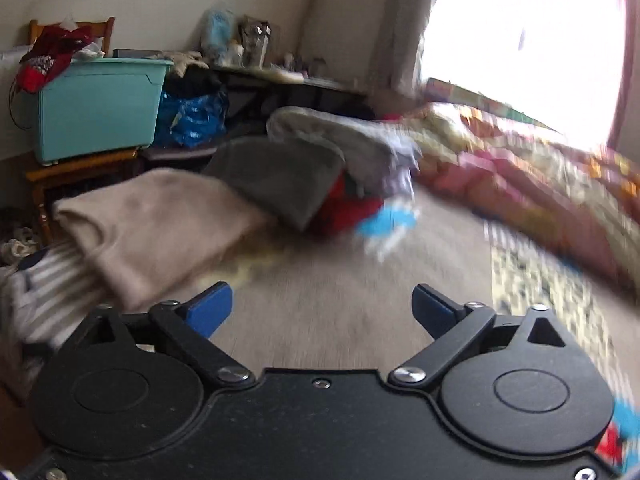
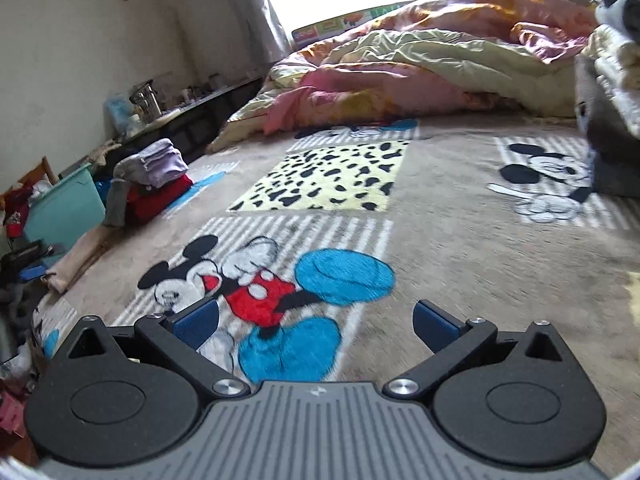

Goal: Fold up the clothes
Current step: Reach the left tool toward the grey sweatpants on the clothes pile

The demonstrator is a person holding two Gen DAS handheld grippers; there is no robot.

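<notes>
1. Fleece blanket (image 2: 440, 216) covers the bed: a short, plush pile in beige, printed with cartoon mouse panels on grey-and-white stripes, bright blue ovals and a pale yellow square with black spots.
2. Folded clothes sit at the bed's left edge. In the left wrist view a beige knit piece (image 1: 160, 228) lies soft and rounded at its fold, with a flatter grey-green folded piece (image 1: 280, 176) just behind it and overlapping it.
3. Behind these, a stack of clothes (image 2: 154, 176) has a red garment at the bottom and pale lilac and grey folded layers on top; the left view is too blurred to show its layers sharply.
4. A crumpled quilt (image 2: 420, 68), smooth and slightly shiny, in pink, orange and pale yellow, is heaped at the far end of the bed below the bright window.
5. A teal plastic bin (image 1: 96, 116) with straight, hard walls stands on a wooden chair beside the bed, with red fabric draped over its rim.
6. Left gripper (image 1: 322, 310): its blue-padded jaws are spread wide, holding nothing, over bare blanket, with the beige knit piece close by its left finger.
7. Right gripper (image 2: 316, 322): jaws likewise spread wide and empty, above the mouse print, touching no garment.
</notes>
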